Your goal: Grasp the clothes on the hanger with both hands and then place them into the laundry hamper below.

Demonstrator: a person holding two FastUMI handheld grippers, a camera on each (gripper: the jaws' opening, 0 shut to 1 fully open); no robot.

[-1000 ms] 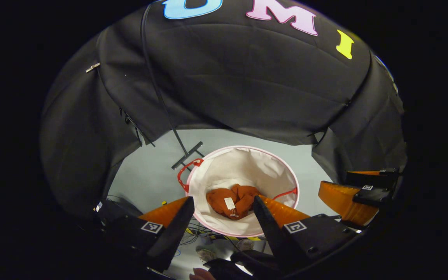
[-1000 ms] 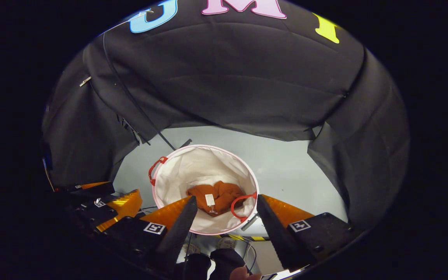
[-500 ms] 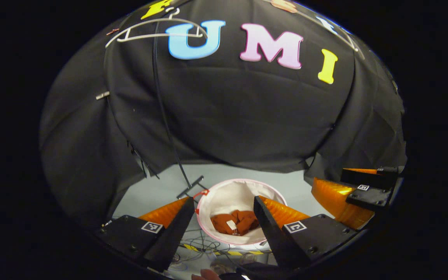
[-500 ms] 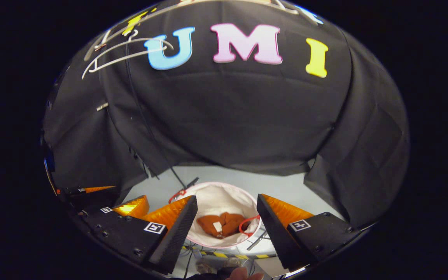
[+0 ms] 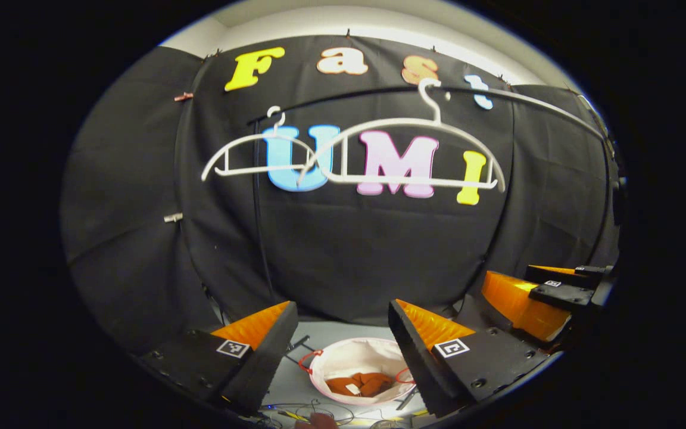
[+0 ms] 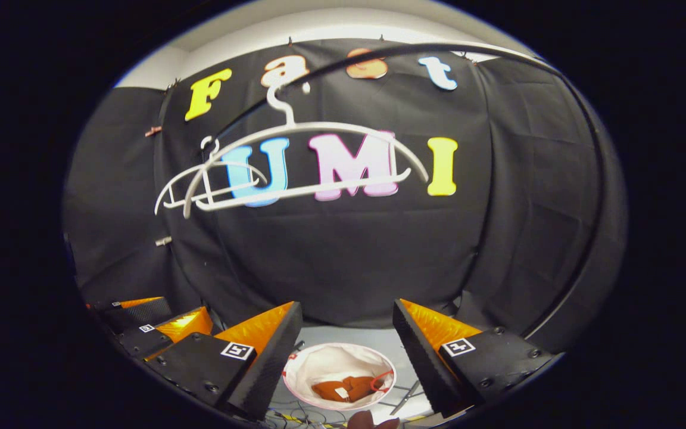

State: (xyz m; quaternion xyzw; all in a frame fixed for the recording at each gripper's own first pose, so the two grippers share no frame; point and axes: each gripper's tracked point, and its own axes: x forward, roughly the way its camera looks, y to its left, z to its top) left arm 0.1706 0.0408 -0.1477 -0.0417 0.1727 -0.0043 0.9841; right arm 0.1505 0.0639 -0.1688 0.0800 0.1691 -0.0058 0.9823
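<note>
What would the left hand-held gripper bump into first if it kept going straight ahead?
Probably the black cloth wall. The left hand-held gripper points at it, below the two white hangers and above the laundry hamper holding the orange clothes. Depth is hard to judge.

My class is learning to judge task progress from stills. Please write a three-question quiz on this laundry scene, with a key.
1. True or false: the orange garment lies inside the laundry hamper.
2. How many white hangers hang on the rail, and do they carry clothes?
3. Multiple choice: the left tongs and right tongs are A) both open and empty, B) both shut on the garment, C) one open, one shut.

Key: 1. True. 2. Two, both bare. 3. A.
</note>
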